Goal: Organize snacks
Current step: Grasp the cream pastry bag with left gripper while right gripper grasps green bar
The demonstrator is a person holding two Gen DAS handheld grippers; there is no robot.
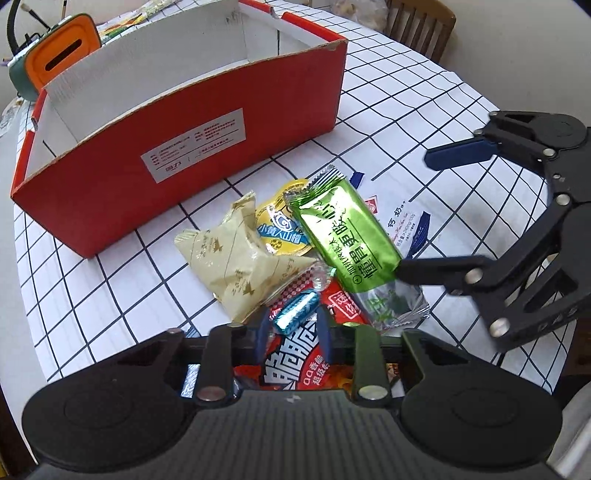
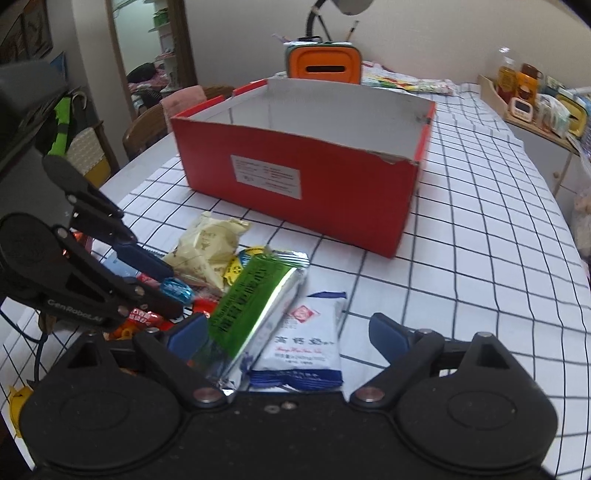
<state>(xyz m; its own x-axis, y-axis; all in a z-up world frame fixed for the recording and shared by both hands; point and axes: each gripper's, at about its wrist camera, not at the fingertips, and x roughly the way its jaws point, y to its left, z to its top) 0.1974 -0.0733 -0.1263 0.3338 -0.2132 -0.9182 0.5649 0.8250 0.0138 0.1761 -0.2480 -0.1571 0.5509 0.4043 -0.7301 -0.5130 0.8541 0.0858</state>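
Observation:
A pile of snacks lies on the checked tablecloth in front of an open red box, also in the right wrist view. My left gripper is shut on a small blue foil candy, also seen from the right. Under it lies a red packet. A cream packet, a yellow cup and a green packet lie together. My right gripper is open, its fingers around the green packet and a white-blue packet.
An orange and green case stands behind the box. Wooden chairs stand at the table's edge. A shelf with jars is at the far right. Bare tablecloth lies right of the box.

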